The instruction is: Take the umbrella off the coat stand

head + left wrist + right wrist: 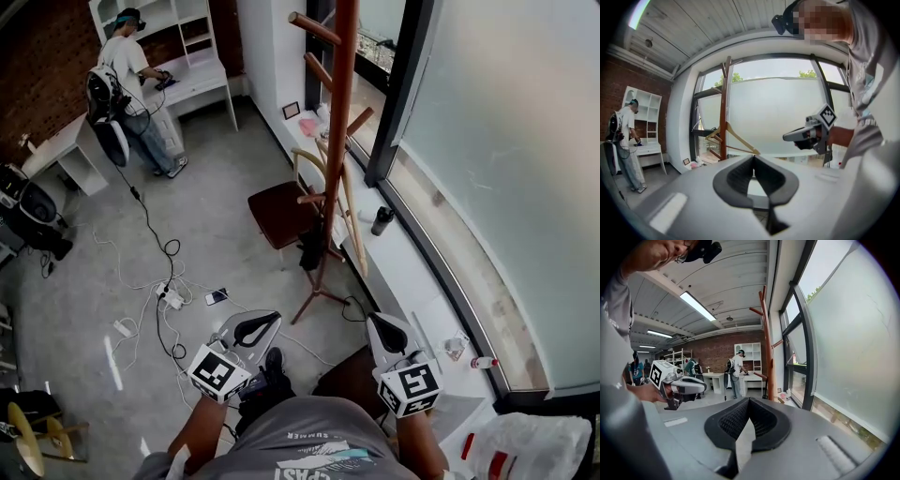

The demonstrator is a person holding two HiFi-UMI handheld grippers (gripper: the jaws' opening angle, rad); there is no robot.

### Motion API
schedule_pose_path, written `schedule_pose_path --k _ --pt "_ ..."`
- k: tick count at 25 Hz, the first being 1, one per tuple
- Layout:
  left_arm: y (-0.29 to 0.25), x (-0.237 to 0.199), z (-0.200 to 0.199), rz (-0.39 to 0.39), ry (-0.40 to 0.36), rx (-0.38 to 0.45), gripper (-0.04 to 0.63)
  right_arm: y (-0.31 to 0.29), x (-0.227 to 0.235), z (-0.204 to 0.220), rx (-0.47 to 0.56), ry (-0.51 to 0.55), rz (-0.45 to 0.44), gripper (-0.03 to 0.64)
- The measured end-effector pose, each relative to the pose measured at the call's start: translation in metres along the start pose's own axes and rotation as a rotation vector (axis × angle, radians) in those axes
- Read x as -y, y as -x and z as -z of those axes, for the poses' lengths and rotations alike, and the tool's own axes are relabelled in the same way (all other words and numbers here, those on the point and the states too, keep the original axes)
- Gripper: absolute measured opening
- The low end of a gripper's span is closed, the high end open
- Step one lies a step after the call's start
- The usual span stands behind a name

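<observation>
The left gripper (254,329) and right gripper (388,334) are both shut tight and hold nothing. The umbrella looks like the dark thing (310,248) hanging low on the coat stand (339,141), well apart from both. The person should step close, open 1 claw wide, then grab it.

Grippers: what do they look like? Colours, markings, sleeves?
The left gripper and right gripper match: pale grey moulded shells and black ribbed claw pads. Each carries a white cube with black square markers at its rear. The person wears a grey short-sleeved T-shirt, forearms bare.
</observation>
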State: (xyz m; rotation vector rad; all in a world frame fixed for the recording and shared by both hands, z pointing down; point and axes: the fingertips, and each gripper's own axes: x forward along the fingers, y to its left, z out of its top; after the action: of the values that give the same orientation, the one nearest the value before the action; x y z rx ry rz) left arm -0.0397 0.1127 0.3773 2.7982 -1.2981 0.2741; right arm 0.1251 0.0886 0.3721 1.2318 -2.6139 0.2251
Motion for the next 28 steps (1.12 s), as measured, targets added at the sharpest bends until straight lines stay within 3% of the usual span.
schedule_pose_path --k 8,17,28 --pt "-0.041 -0.056 -0.015 0.136 -0.040 0.027 0.003 -0.033 0.006 -0.019 -0.007 -0.017 0.118 0.002" --pt "-0.066 -0.112 -0.010 0.244 -0.032 0.019 0.003 -0.074 0.005 -0.032 -0.024 -0.042 0.231 0.002" --pt "-0.079 -0.149 -0.010 0.359 -0.062 0.020 0.003 -0.103 -0.001 -0.042 -0.014 -0.070 0.337 0.002"
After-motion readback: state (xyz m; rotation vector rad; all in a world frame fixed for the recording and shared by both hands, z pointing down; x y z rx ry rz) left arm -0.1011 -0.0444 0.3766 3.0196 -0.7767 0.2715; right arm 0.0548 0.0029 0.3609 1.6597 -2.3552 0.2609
